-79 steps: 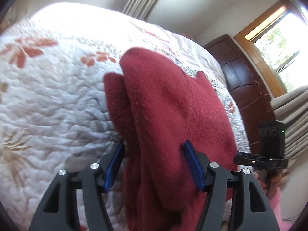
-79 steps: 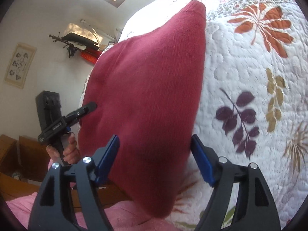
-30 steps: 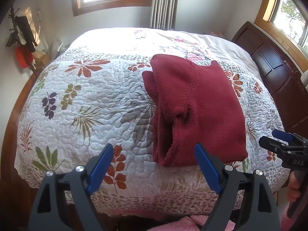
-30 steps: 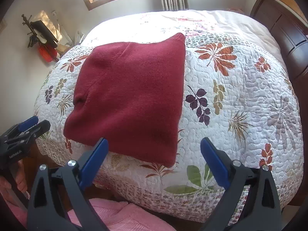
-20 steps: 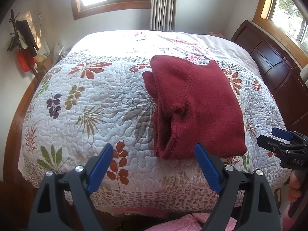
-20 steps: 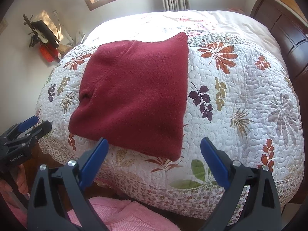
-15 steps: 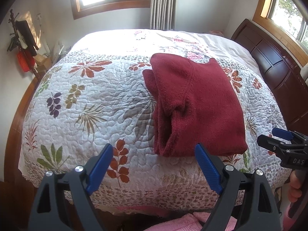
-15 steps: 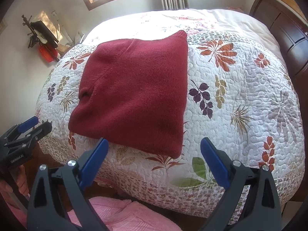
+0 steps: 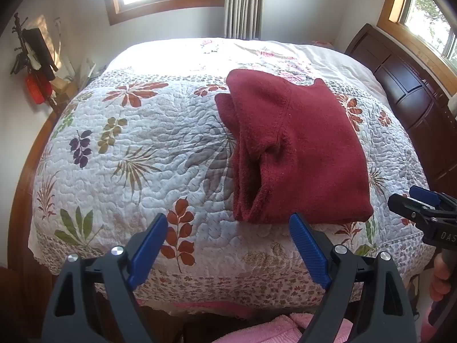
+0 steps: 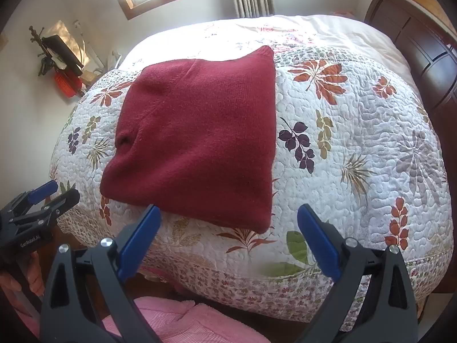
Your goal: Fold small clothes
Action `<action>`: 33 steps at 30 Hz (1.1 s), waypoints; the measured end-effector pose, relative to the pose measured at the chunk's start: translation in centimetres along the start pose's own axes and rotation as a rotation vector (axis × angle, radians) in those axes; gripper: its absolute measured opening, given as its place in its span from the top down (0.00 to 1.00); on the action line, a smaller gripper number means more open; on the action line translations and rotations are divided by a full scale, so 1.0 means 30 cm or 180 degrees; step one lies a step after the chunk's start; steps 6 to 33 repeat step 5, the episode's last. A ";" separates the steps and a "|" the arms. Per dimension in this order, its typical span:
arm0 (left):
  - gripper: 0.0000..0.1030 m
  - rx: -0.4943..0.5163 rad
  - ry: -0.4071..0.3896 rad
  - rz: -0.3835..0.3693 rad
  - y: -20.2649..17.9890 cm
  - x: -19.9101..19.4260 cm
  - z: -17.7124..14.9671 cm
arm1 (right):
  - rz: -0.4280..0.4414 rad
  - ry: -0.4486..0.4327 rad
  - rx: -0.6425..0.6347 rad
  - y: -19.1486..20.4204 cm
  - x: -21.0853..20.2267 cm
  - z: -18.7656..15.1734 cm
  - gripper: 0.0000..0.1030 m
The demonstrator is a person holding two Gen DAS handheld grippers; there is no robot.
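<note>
White lettering is showing on both handheld tools. The left gripper (image 10: pixel 47 197), seen from the right wrist camera, is carrying the word "GenRobot.AI" along its black body. The right gripper (image 9: pixel 418 204), seen from the left wrist camera, is showing only the letters "DAS", the rest being cut off at the picture edge.

Folded dark red fleece garment (image 9: pixel 297 148): soft, matt, fuzzy nap. White leaf-print quilted bedspread (image 9: pixel 148 154): stitched, puckered cloth. Dark wooden headboard (image 9: pixel 411 91), far right: smooth, semi-gloss. Left claw (image 9: pixel 228 245): matt black plastic, ribbed blue pads.
</note>
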State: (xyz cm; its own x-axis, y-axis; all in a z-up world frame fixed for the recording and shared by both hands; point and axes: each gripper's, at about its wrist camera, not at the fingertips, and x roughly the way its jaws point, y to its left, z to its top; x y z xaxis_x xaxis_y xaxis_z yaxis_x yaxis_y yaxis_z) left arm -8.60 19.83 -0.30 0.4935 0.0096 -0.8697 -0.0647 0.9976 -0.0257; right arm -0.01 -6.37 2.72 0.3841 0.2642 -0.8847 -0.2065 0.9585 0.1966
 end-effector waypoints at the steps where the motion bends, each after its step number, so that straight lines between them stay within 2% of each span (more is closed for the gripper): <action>1: 0.15 0.0000 -0.0001 0.0003 0.002 0.000 -0.001 | 0.0015 0.0011 0.0007 -0.001 0.001 0.000 0.07; 33: 0.15 0.0006 -0.0006 -0.0002 0.005 -0.002 -0.003 | -0.0003 0.0049 0.0018 0.003 0.007 -0.007 0.07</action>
